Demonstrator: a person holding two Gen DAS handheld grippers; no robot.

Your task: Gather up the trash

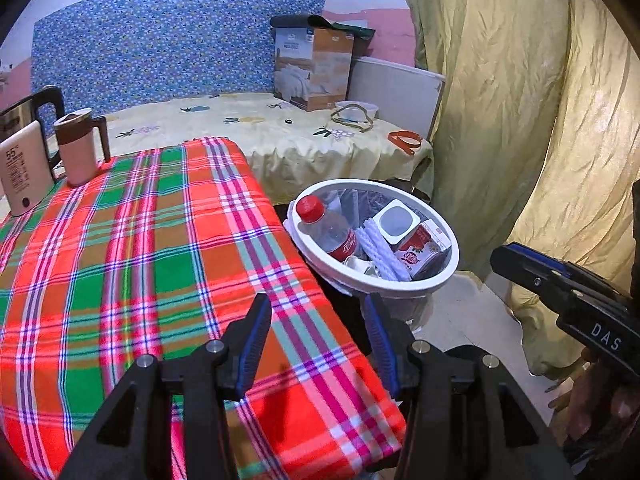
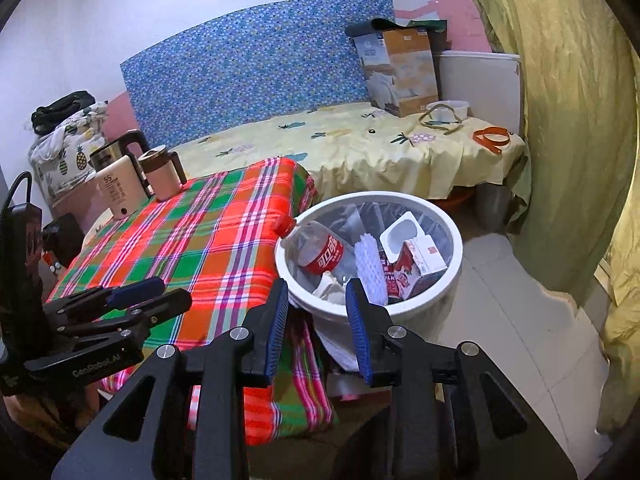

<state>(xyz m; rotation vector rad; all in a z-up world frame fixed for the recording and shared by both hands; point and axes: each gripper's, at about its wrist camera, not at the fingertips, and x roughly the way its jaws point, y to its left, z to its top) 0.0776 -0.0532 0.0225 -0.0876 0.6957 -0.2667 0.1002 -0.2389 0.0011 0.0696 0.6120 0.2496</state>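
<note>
Inside one bin (image 2: 420, 304): one bottle (image 2: 318, 248), one carton (image 2: 420, 266).

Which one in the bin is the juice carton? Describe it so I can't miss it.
Find the white bin beside the plaid table. The carton lies at its right side, below the yogurt cup; it alone is boxy with red fruit print.
</note>
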